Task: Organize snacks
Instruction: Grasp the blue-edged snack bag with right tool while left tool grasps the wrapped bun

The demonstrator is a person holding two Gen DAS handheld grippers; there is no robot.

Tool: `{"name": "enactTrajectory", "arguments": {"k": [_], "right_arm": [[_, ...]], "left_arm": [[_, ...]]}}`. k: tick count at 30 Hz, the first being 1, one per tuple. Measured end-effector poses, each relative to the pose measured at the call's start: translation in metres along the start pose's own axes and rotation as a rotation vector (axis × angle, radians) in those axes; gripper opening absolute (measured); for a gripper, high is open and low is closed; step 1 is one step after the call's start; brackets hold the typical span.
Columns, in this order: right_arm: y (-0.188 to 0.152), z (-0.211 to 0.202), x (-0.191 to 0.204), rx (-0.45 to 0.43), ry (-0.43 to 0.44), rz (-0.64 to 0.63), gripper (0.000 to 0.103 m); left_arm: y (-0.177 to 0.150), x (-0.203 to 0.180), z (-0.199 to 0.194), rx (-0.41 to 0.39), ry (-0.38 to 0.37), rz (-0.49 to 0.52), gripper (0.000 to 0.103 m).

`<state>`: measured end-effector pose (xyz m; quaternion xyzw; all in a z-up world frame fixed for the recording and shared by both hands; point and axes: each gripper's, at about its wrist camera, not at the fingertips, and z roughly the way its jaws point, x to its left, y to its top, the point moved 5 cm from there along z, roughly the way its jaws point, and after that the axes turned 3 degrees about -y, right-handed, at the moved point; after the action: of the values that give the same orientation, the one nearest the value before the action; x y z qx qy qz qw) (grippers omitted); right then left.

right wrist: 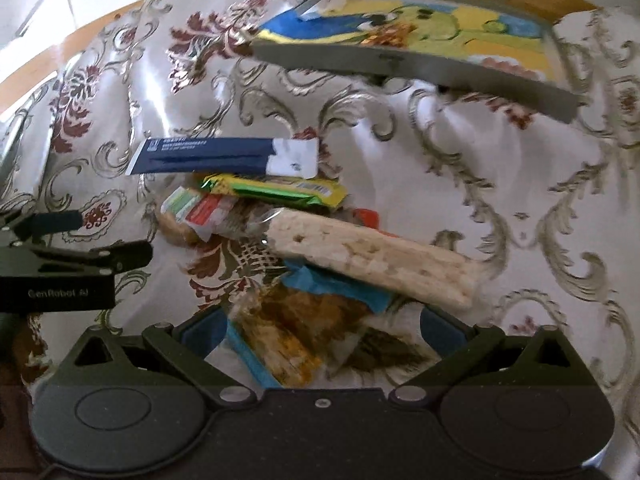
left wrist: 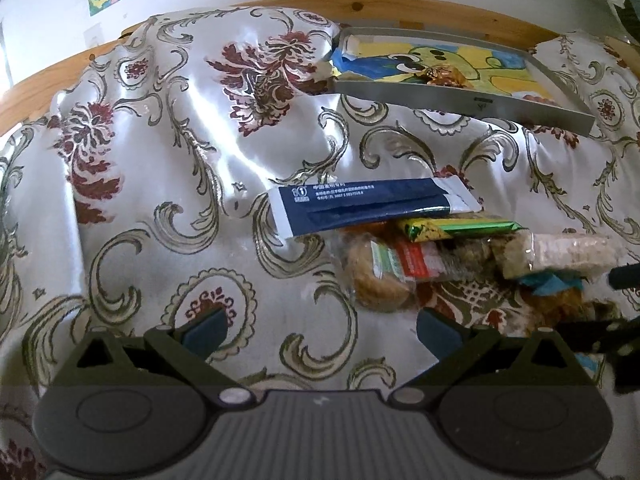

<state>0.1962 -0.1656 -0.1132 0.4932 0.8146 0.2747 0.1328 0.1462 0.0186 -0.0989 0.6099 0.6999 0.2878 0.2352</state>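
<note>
- On the flowery cloth point(right wrist: 500, 152) sits a small heap of snacks, all touching or lying on top of each other.
- Nearest the right claw point(right wrist: 324, 326) is an orange pack point(right wrist: 280, 344). The claw is spread wide and grips nothing, but the pack's near end lies between its two pads.
- The orange pack looks light, thin and crinkly. Its wrap may slip, and the food inside may crumble, so a soft squeeze across the middle seems best.
- Its long side runs from near to far, leaning a bit left at the far end.
- Just past it lies a pale rice bar point(right wrist: 372, 260) in clear wrap. It looks stiff but easy to snap. Its long side runs left to right, with the right end nearer.
- A blue scrap point(right wrist: 340, 284) peeks out from under the rice bar.
- Farther back are a green bar point(right wrist: 276, 190) and a dark blue pack point(left wrist: 372, 204). Both lie long ways, left to right. The blue pack looks flat and bendy.
- A round cookie pack point(left wrist: 380, 276) sits at the left of the heap. It looks lumpy, soft in its wrap and easy to break.
- The left claw point(left wrist: 320, 330) is spread wide too and grips nothing. It hangs over bare cloth, near the cookie pack.
- Far off, well apart from the heap, is a gray tray point(left wrist: 460, 98) with a bright picture inside and what looks like one small snack in it. That seems the place for the snacks.
</note>
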Motion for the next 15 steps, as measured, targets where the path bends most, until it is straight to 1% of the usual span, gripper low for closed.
{"name": "enactTrajectory", "arguments": {"k": [3,8,10,12,14,15], "right_arm": [[-0.002,0.013,0.003,0.034,0.023,0.011,0.102],[-0.002,0.018,0.006,0.011,0.01,0.007,0.102],[-0.002,0.02,0.006,0.002,-0.009,0.003,0.102],[-0.001,0.022,0.005,-0.009,-0.014,0.0,0.1],[0.0,0.022,0.004,-0.017,-0.017,0.009,0.094],[0.001,0.022,0.004,-0.02,-0.016,0.01,0.094]], "left_arm": [[0.003,-0.001,0.005,0.003,-0.014,0.009,0.103],[0.008,-0.006,0.016,0.0,-0.04,0.039,0.102],[0.011,-0.008,0.021,0.003,-0.041,0.045,0.102],[0.013,-0.01,0.025,0.006,-0.05,0.048,0.102],[0.015,-0.013,0.028,0.008,-0.063,0.06,0.102],[0.016,-0.015,0.029,0.006,-0.07,0.073,0.102]]}}
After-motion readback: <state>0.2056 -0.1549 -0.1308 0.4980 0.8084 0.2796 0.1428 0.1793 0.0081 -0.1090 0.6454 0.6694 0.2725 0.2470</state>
